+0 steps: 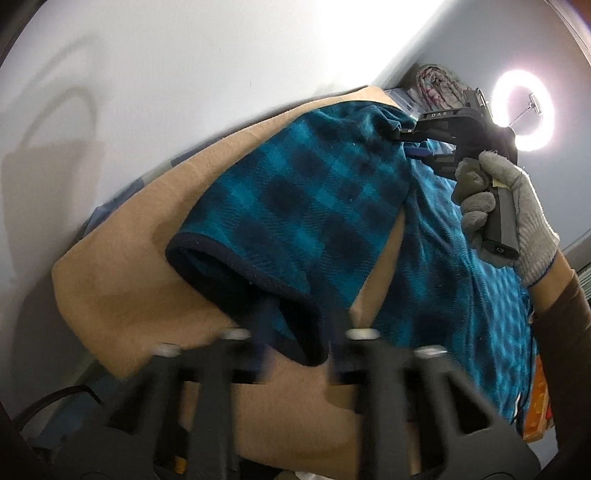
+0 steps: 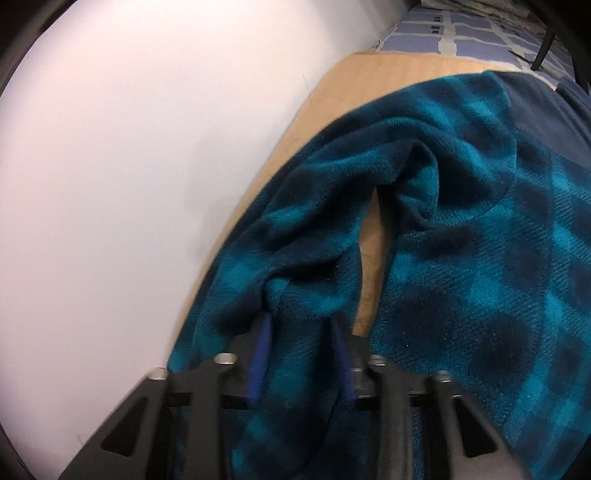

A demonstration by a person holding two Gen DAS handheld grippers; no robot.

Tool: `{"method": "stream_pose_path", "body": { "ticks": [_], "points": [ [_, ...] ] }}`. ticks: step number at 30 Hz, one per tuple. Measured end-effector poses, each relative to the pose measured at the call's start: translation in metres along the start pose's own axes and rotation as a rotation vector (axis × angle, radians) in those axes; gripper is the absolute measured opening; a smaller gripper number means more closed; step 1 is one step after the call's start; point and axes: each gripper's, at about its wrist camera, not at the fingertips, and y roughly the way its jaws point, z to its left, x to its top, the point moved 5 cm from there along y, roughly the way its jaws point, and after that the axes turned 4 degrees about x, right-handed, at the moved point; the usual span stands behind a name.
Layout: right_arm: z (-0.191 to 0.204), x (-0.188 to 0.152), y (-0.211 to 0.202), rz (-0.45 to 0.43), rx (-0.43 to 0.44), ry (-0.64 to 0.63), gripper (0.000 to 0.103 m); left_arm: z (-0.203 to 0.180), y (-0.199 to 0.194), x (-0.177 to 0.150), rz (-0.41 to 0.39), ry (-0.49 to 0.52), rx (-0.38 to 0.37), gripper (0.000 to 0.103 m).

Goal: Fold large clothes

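Observation:
A teal and navy plaid fleece garment [image 1: 295,184] lies spread on a tan board [image 1: 129,288]. Its dark-trimmed sleeve cuff [image 1: 258,291] points toward my left gripper [image 1: 303,317]. That gripper is blurred at the bottom of the left wrist view, with the cuff's edge between its fingers, so it reads as shut on the cuff. Farther up the sleeve, my right gripper [image 1: 404,144] is held by a gloved hand [image 1: 524,221]. In the right wrist view the right gripper [image 2: 301,319] has its blue pads [image 2: 262,347] pressed on a bunched fold of the fleece garment [image 2: 480,277].
A white wall [image 1: 184,74] runs close along the board's far edge. A lit ring light [image 1: 522,110] and a folded cloth pile [image 1: 439,85] stand beyond the garment. A blue patterned sheet [image 2: 461,26] lies past the board [image 2: 369,74]. An orange item [image 1: 537,406] sits at the right.

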Motion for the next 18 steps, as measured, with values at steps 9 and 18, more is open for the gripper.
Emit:
{"method": "stream_pose_path", "body": {
  "ticks": [9,18],
  "points": [
    [0.011,-0.002,-0.018,-0.021,0.042,-0.005,0.004,-0.005,-0.040,0.012,-0.149,0.024,-0.033,0.002],
    [-0.018,-0.018,-0.068,-0.060,0.159,0.002,0.003,-0.043,-0.073,-0.019,-0.219,0.255,-0.072,0.002]
  ]
}}
